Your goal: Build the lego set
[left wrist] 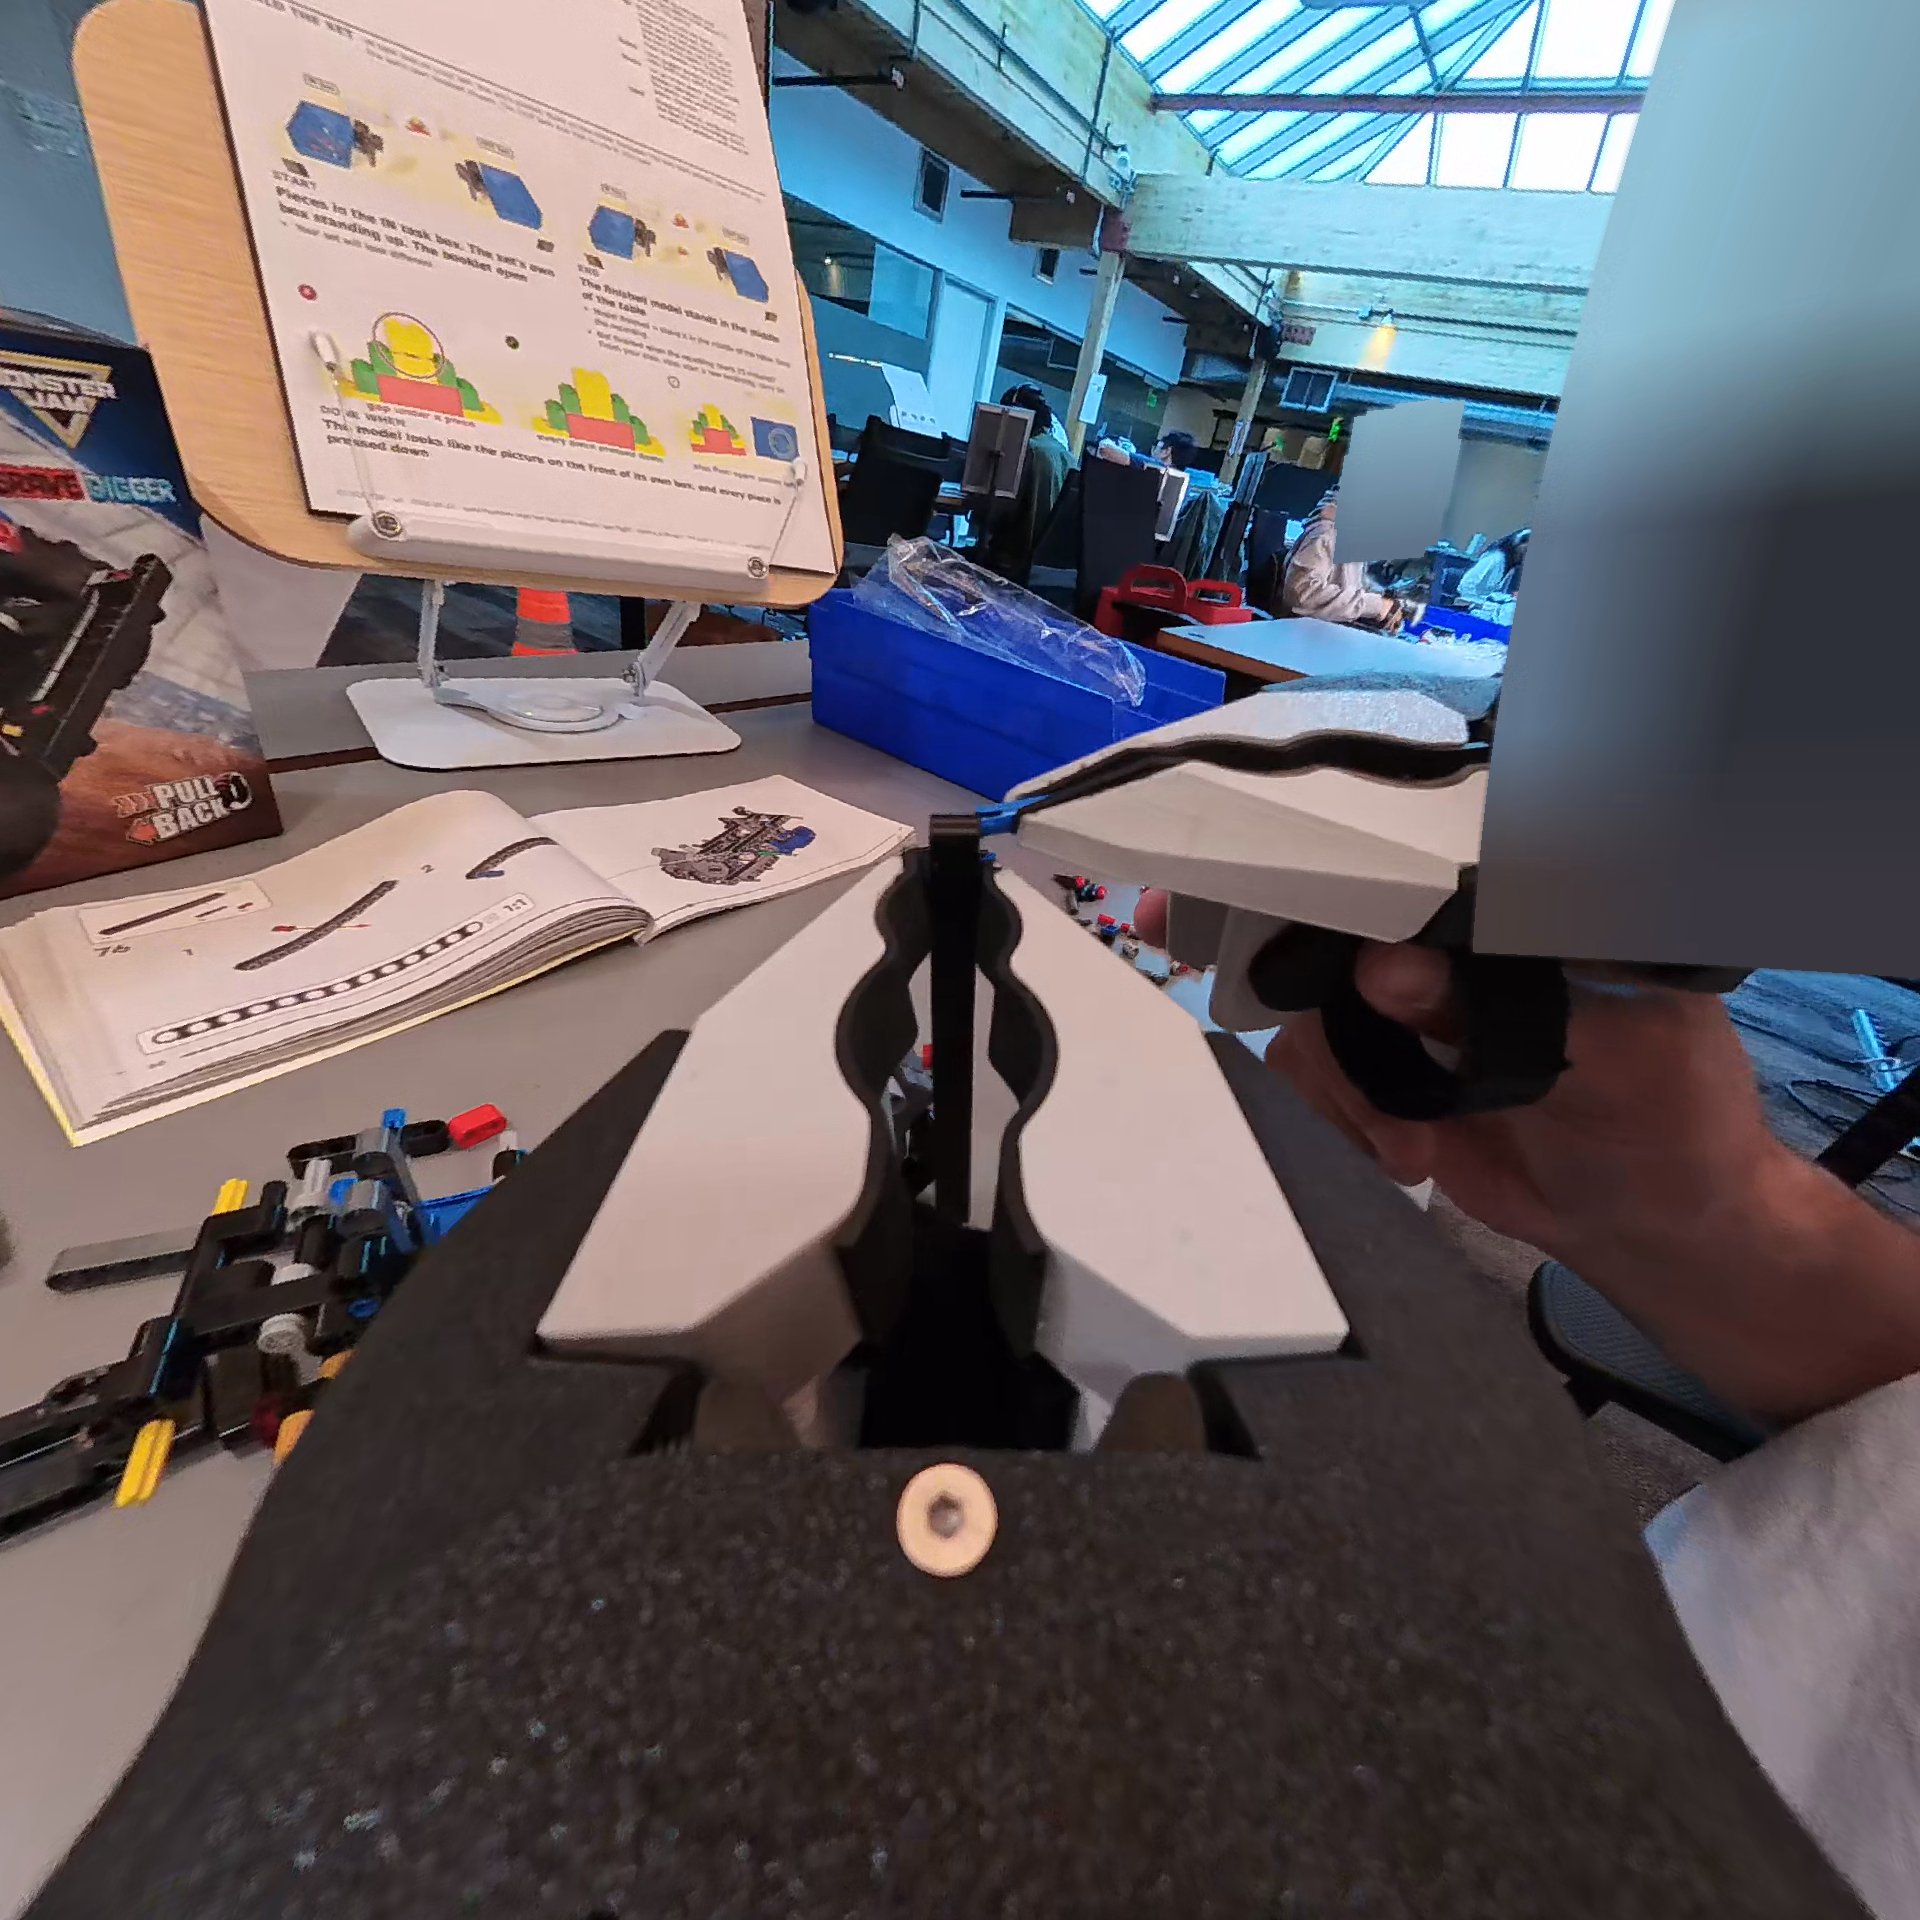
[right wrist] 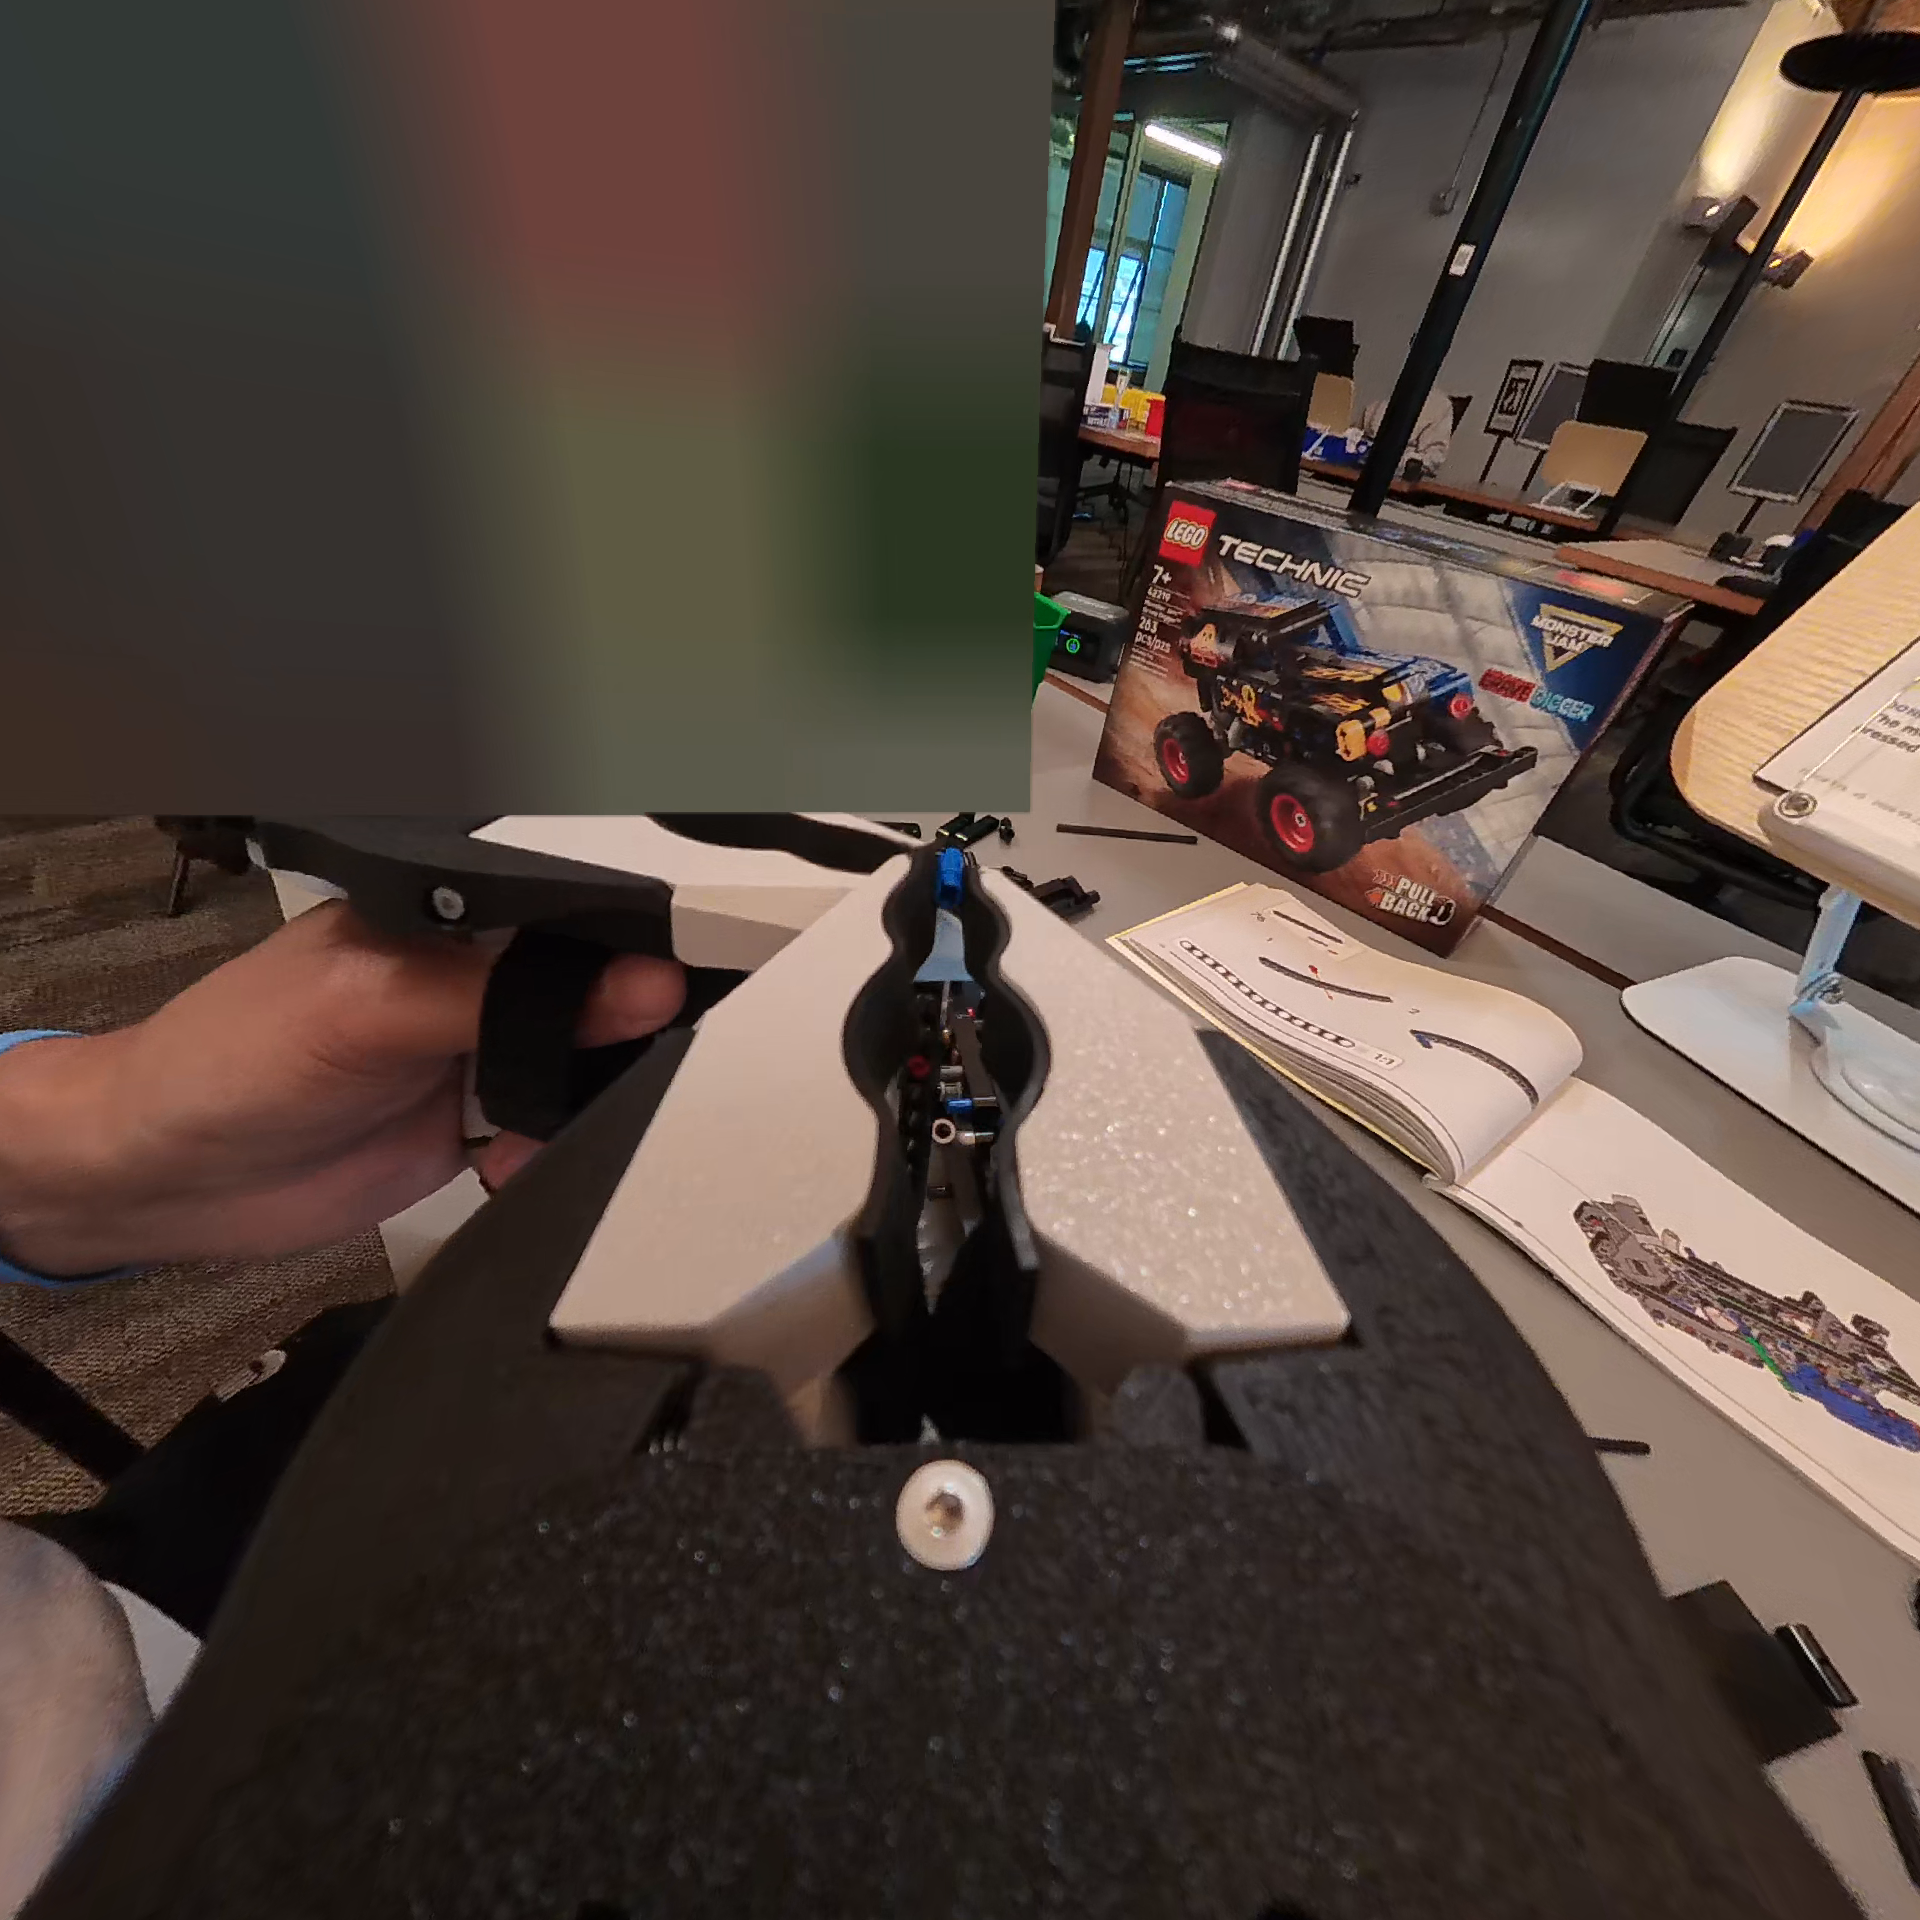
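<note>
A pin-insertion step of the build is judged to be in hand: a black beam [left wrist: 951,997] is held upright in the left gripper [left wrist: 951,883], and a small blue pin [left wrist: 995,821] is being presented to its top end by the right gripper [left wrist: 1023,816]. In the left wrist view the left fingers [left wrist: 769,1091] are seen closed on the beam, which stands pinched between their black wavy pads and projects a little above the tips; the blue pin is seen just at the beam's upper end, touching or nearly so. In the right wrist view the right fingers [right wrist: 1122,1122] are closed on the blue pin [right wrist: 948,871], which is pinched at their very tips, with the beam's edge just beyond it. Whether the pin has already entered a hole cannot be told. The next move is judged to call for a fine alignment of the pin's axis with the beam's end hole, followed by a straight push while the beam is held steady; a tilted approach could make the pin twist out of the pinch. The partly built chassis [left wrist: 260,1278] lies on the counter [left wrist: 582,1049] to the left of the left gripper, well apart from both sets of fingers, with the open instruction booklet [left wrist: 416,935] behind it. The set's box [right wrist: 1371,717] stands farther back, and loose parts [left wrist: 1112,920] are scattered on the counter below the right gripper.
</note>
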`<action>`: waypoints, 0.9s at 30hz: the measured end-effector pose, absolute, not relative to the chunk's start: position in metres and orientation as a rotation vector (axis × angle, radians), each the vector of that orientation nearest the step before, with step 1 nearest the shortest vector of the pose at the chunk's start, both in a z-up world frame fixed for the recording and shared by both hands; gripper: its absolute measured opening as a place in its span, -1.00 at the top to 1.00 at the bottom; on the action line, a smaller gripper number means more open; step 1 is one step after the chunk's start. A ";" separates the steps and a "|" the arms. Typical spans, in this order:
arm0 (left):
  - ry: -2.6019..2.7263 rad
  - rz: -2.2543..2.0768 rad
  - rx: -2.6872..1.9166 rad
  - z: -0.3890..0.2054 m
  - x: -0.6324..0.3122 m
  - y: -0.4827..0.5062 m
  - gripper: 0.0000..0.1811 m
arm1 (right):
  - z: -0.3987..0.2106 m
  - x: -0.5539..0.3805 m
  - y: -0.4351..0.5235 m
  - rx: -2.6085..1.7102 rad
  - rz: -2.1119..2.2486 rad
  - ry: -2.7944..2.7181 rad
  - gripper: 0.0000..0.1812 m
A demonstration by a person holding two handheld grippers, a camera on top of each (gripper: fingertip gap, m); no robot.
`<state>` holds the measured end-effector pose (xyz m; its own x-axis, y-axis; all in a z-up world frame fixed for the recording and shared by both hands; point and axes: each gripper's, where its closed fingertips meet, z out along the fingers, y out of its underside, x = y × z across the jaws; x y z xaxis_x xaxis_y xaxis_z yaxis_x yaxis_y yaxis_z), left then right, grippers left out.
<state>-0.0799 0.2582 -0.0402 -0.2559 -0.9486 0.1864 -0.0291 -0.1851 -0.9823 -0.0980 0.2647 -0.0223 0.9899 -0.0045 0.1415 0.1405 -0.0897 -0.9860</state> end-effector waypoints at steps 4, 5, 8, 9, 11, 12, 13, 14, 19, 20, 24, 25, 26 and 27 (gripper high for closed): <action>1.302 -1.528 -1.213 -0.039 -0.080 0.258 0.93 | -0.021 -0.098 0.264 -1.651 -0.119 -0.097 0.95; 1.298 -1.530 -1.215 -0.039 -0.080 0.258 0.93 | -0.021 -0.099 0.264 -1.646 -0.125 -0.100 0.95; 1.288 -1.531 -1.214 -0.037 -0.080 0.259 0.93 | -0.022 -0.103 0.266 -1.647 -0.101 -0.110 0.96; 1.283 -1.540 -1.216 -0.037 -0.080 0.259 0.93 | -0.022 -0.103 0.266 -1.647 -0.103 -0.111 0.96; 1.291 -1.542 -1.200 -0.036 -0.081 0.259 0.93 | -0.021 -0.103 0.266 -1.645 -0.106 -0.114 0.96; 1.293 -1.530 -1.191 -0.037 -0.081 0.260 0.94 | -0.022 -0.103 0.267 -1.647 -0.106 -0.115 0.96; 1.292 -1.521 -1.188 -0.037 -0.081 0.260 0.94 | -0.022 -0.103 0.267 -1.645 -0.112 -0.114 0.95; 1.287 -1.526 -1.185 -0.036 -0.082 0.260 0.94 | -0.020 -0.102 0.266 -1.633 -0.127 -0.111 0.96; 1.289 -1.527 -1.187 -0.037 -0.082 0.259 0.94 | -0.021 -0.102 0.266 -1.636 -0.128 -0.119 0.95; 1.283 -1.519 -1.183 -0.037 -0.082 0.258 0.93 | -0.021 -0.102 0.266 -1.629 -0.136 -0.120 0.95; 1.243 -1.467 -1.167 -0.035 -0.082 0.258 0.93 | -0.019 -0.103 0.266 -1.582 -0.178 -0.113 0.96; 1.229 -1.465 -1.165 -0.035 -0.083 0.259 0.93 | -0.020 -0.104 0.265 -1.572 -0.184 -0.109 0.96; 1.212 -1.476 -1.163 -0.035 -0.083 0.258 0.93 | -0.020 -0.105 0.265 -1.564 -0.185 -0.105 0.96; 1.197 -1.488 -1.163 -0.034 -0.084 0.258 0.93 | -0.020 -0.106 0.265 -1.559 -0.173 -0.099 0.95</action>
